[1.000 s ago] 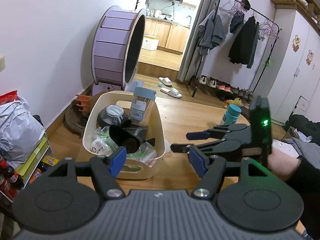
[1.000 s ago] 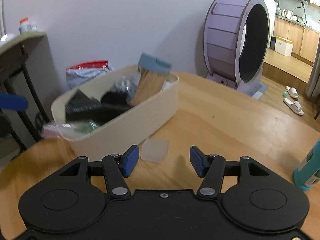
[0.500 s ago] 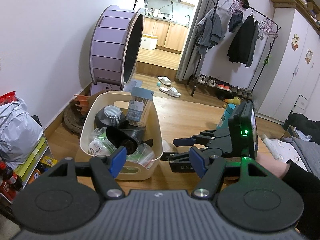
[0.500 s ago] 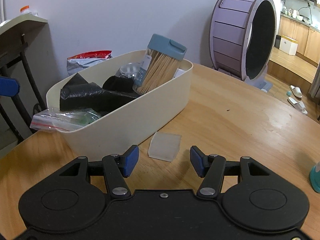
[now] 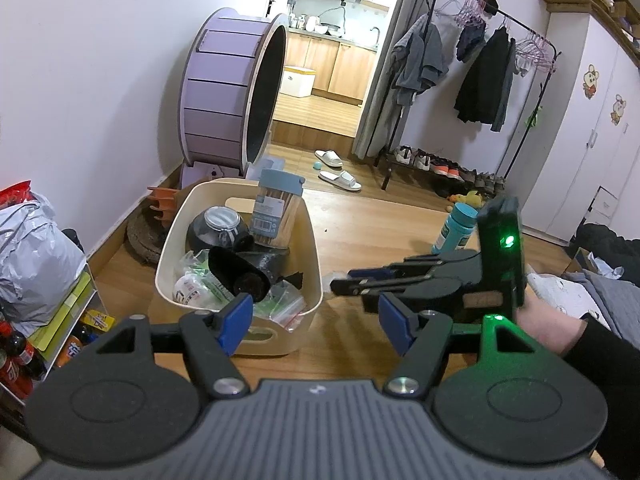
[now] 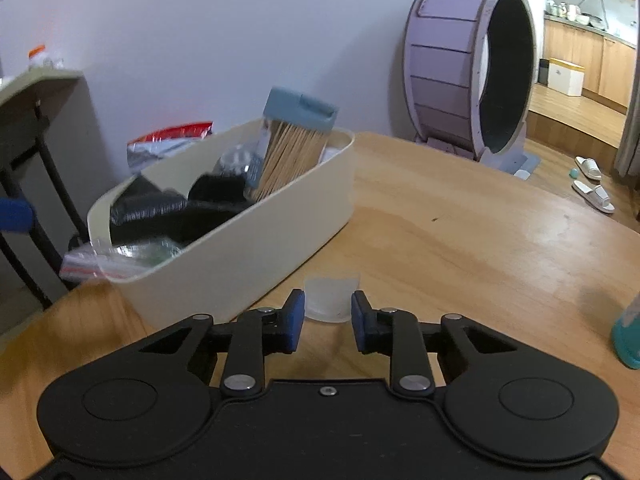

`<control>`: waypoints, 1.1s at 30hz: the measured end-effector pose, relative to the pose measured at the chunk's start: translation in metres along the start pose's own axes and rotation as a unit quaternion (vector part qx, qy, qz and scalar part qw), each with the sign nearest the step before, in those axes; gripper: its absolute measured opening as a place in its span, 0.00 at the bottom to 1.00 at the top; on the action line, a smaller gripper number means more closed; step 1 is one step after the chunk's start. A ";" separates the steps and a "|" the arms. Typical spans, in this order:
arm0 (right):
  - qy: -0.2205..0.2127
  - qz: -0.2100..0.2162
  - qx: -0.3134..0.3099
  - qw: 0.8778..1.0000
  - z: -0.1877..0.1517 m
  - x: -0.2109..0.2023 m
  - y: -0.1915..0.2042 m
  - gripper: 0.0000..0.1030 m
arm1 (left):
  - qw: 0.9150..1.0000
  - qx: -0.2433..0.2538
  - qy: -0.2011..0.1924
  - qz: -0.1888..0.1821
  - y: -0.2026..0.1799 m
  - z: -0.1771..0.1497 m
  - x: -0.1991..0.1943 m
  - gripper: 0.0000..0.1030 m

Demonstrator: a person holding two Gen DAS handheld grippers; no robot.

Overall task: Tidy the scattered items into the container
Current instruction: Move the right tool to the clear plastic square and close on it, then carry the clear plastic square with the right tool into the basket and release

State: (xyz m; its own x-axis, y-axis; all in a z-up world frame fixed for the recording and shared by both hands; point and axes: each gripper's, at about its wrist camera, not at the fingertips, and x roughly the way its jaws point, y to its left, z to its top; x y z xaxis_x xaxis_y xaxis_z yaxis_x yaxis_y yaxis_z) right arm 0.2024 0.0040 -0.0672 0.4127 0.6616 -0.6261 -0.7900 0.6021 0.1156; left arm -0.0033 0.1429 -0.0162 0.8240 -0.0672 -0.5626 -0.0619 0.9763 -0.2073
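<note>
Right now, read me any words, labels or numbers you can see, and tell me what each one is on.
Nothing reads clearly.
Toothpick jar: white barcode label, print too small.
Teal bottle: label print blurred.
Packet in the bin: red print, unreadable.
Drink bottles: red labels, illegible.

You are in a lived-in home, in a room that opens onto a kitchen.

You can see a clothes rack (image 5: 496, 36) hung with jackets and hangers, shoes (image 5: 440, 166) lined up beneath it, and slippers (image 5: 340, 178) on the wood floor. Through the doorway stand kitchen cabinets (image 5: 332, 64) under a range hood. A big purple pet exercise wheel (image 5: 232, 96) leans by the wall, cartoon stickers (image 5: 591, 80) dot the wardrobe doors, and soda bottles (image 5: 16, 360) fill a low shelf beside your wooden worktop (image 6: 460, 240).
</note>
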 end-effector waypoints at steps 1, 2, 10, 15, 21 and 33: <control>-0.005 -0.001 0.002 1.000 0.002 -0.003 -0.001 0.25 | 1.000 0.000 0.000 0.000 0.000 0.000 0.000 0.66; -0.009 -0.002 0.004 1.000 0.004 -0.007 -0.002 0.24 | 1.000 0.000 0.001 0.000 -0.001 0.000 0.000 0.66; -0.055 0.000 0.002 0.998 0.022 -0.047 0.002 0.24 | 1.000 0.006 0.008 0.002 -0.006 -0.004 -0.005 0.66; -0.081 0.016 -0.010 0.997 0.043 -0.062 0.013 0.24 | 1.000 0.013 0.004 0.010 -0.005 -0.007 -0.014 0.66; -0.090 0.048 -0.034 0.994 0.063 -0.057 0.041 0.24 | 0.999 -0.012 0.001 0.035 0.015 -0.014 -0.028 0.66; -0.063 0.071 -0.033 0.995 0.077 -0.002 0.064 0.30 | 0.998 -0.028 -0.001 0.052 0.034 -0.014 -0.035 0.66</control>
State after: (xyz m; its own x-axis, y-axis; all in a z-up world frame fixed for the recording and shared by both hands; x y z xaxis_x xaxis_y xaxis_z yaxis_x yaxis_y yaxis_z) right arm 0.1861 0.0750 0.0010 0.3450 0.7906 -0.5059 -0.8709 0.4706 0.1416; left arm -0.0421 0.1761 -0.0143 0.8127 0.0338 -0.5817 -0.1784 0.9648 -0.1930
